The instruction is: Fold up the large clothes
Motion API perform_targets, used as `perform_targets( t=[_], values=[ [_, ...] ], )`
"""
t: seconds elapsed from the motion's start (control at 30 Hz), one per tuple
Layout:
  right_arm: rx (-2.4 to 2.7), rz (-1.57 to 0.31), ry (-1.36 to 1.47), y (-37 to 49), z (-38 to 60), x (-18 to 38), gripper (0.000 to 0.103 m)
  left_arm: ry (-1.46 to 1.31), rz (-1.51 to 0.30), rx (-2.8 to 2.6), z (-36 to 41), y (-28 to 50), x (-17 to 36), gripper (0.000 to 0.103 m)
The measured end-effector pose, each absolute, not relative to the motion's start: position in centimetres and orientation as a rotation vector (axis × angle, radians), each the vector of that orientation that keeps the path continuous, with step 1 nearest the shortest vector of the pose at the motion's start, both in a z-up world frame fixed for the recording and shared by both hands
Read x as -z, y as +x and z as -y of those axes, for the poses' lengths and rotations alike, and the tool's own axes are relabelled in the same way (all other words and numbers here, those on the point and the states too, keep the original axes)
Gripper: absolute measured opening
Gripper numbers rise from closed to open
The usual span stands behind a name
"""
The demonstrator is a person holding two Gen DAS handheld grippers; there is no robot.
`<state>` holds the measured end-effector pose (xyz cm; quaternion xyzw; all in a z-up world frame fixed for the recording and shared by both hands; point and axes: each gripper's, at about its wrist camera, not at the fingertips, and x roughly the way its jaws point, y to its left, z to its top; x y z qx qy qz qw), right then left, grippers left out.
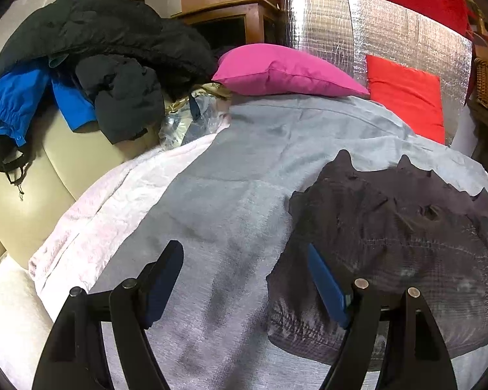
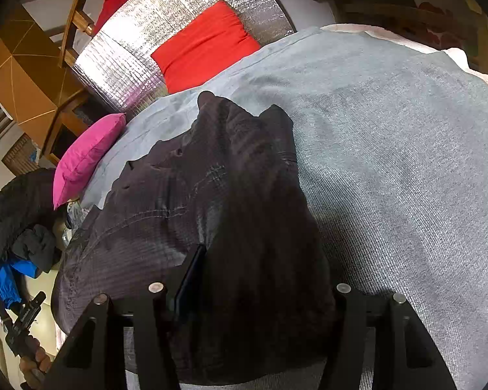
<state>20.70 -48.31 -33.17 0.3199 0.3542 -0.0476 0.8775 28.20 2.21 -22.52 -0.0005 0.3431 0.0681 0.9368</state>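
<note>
Left wrist view: left gripper (image 1: 244, 279) spread wide, gripping nothing, hovering over the grey blanket (image 1: 231, 201) just beside the near edge of the dark garment (image 1: 397, 227). Right wrist view: right gripper (image 2: 260, 292) with dark cloth bunched between the fingers and draped over the far one; looks clamped on a fold of the garment, though only one pad shows.

Risks, as a guess: with one corner pinched and the other side free, any pull likely to drag the whole piece across the blanket instead of folding it, or to rumple the blanket along with it. Thin fabric apt to slip out of a shallow pinch. Left fingers close enough to snag blanket pile rather than garment edge.

Garment: dark purplish-black, fine grid weave, curved stitched seams, a small hole near the middle, belt-loop-like tabs standing up along the far edge. Lies mostly flat on the blanket, below the pink pillow (image 1: 286, 71) and red cushion (image 1: 406, 97).
</note>
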Motion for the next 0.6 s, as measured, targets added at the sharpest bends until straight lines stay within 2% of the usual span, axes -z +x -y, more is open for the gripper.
perform_targets(
  t=[0.37, 0.5, 0.6],
  values=[
    [0.105, -0.741, 0.659, 20.8, 48.3, 33.1, 0.061, 0.021, -0.657, -0.148, -2.2, 27.6, 21.9, 0.079],
    [0.130, -0.727, 0.579, 21.5, 47.2, 30.8, 0.049, 0.030, -0.655, -0.136, -1.8, 27.8, 21.8, 0.079],
    [0.102, -0.662, 0.580, 21.8, 46.9, 28.6, 0.048, 0.004, -0.703, -0.112, -1.8, 28.7, 22.3, 0.080]
  ],
)
